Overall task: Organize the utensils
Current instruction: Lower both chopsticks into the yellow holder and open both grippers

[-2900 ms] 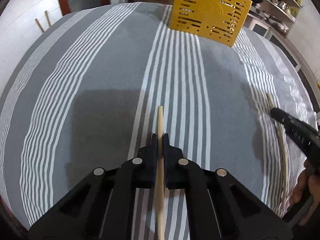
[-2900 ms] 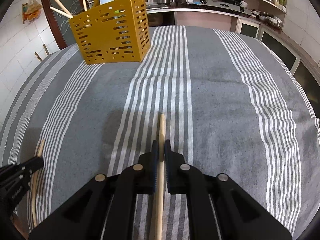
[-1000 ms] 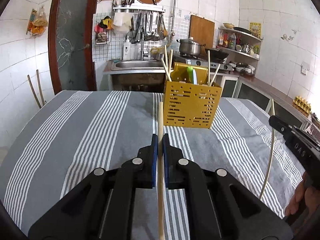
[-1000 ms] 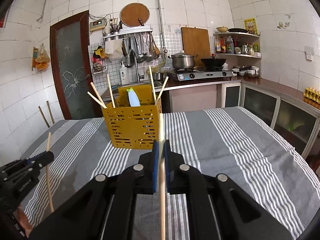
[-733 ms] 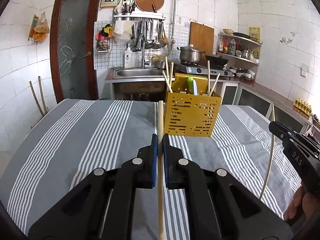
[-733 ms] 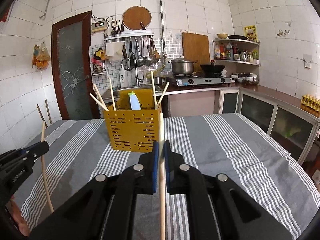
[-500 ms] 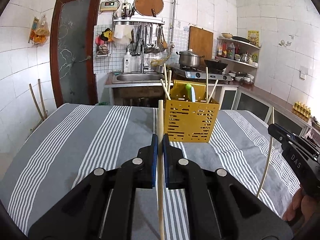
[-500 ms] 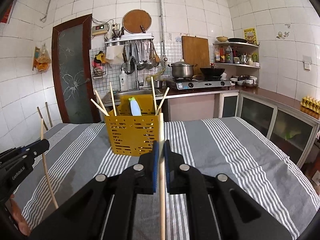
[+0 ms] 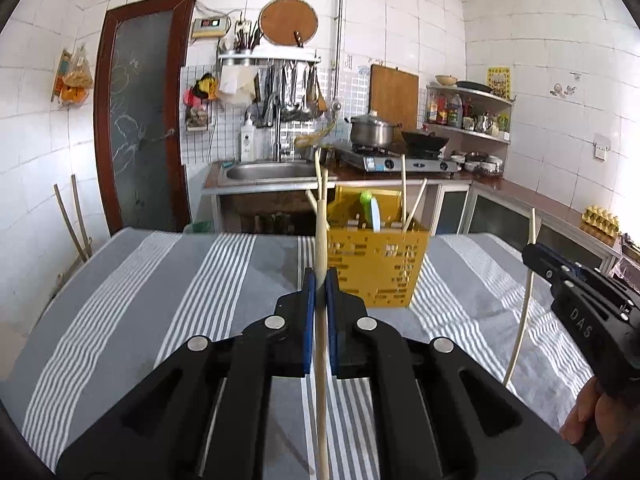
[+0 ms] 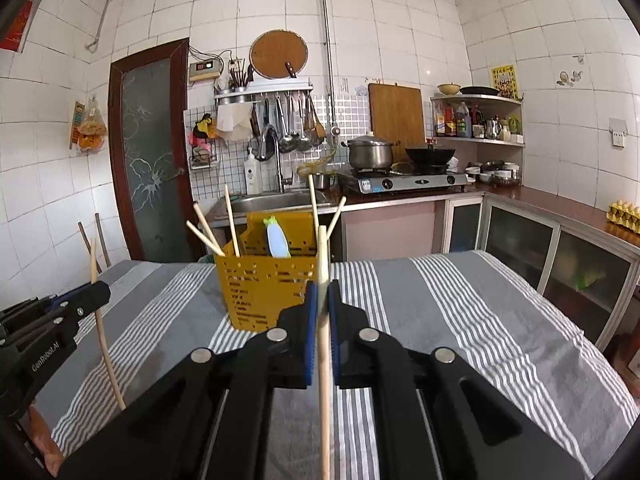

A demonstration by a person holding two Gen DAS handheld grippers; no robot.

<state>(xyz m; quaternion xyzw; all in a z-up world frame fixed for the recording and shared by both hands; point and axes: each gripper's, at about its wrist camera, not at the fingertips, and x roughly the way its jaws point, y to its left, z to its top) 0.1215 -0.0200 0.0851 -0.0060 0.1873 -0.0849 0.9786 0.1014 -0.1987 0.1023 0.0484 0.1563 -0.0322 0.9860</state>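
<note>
Yellow caddy (image 10: 268, 288) ahead (chopsticks (image 10: 231, 220) inside)

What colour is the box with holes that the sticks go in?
The utensil basket is yellow, a mustardy shade. It shows best in the right wrist view.

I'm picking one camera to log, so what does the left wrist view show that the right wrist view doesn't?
Only the left wrist view shows the right gripper from the side, shut on its chopstick. Only the right wrist view shows the left gripper from the side, with its chopstick. Both show the yellow utensil basket holding chopsticks, the striped tablecloth, and a chopstick clamped in the near gripper.
</note>
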